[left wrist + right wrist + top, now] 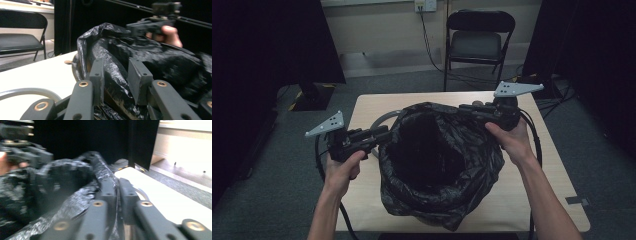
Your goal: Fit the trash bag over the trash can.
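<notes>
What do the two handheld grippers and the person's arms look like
Both the left gripper and right gripper are black, pistol-like bodies with two flat dark-grey jaws on copper-coloured rivets. Each carries a pale grey three-cornered plate dotted with holes and trails a black cable. The forearms are bare, without sleeves or gloves.

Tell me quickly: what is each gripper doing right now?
Left gripper: open, jaws apart around the black bag's rim.
Right gripper: shut on the black bag's rim.

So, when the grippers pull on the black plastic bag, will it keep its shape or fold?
The black plastic bag will probably fold: its film lies crumpled and sagging around the rim. It looks thin and light, so it may slip or stretch. The right gripper pinches its edge, and the film bunches there.
</notes>
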`<action>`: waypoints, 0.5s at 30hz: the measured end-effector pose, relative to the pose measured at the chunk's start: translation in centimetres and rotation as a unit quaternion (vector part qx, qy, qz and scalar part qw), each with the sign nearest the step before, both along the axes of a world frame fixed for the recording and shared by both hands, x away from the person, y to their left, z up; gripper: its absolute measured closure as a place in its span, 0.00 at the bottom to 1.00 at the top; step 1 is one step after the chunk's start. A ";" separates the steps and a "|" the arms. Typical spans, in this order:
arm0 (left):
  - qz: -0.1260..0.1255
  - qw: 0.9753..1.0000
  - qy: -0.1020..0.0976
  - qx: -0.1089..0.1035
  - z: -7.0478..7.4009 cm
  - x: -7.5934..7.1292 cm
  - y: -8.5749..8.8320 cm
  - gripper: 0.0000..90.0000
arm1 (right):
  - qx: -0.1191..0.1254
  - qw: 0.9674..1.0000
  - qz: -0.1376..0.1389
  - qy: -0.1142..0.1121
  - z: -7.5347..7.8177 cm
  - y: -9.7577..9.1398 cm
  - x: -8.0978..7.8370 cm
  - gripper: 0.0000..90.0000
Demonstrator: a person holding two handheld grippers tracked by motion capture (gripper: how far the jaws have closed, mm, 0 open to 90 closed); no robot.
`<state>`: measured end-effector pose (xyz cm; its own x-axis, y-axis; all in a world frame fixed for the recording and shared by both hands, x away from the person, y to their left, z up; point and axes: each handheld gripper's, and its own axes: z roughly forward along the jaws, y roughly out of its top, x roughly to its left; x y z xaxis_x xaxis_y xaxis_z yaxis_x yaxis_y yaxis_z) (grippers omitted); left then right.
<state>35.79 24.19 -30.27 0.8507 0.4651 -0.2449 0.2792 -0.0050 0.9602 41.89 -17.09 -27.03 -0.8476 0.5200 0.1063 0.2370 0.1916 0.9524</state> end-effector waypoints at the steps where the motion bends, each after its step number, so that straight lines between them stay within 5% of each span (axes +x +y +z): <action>1: -0.002 1.000 0.000 0.000 0.0 -0.1 0.1 0.74 | 0.001 1.000 -0.004 0.002 -0.2 0.0 0.3 1.00; 5: -0.005 1.000 -0.002 0.007 0.2 -0.3 0.2 0.69 | 0.012 1.000 -0.019 0.010 -1.1 -0.3 1.3 1.00; 9: 0.009 1.000 0.001 -0.012 0.4 0.6 0.1 0.57 | 0.005 0.999 -0.037 0.019 -2.4 -0.4 2.0 1.00; 15: 0.023 0.999 0.027 -0.034 0.4 3.8 -1.0 0.51 | 0.015 0.998 -0.042 0.037 -4.7 -0.8 3.1 1.00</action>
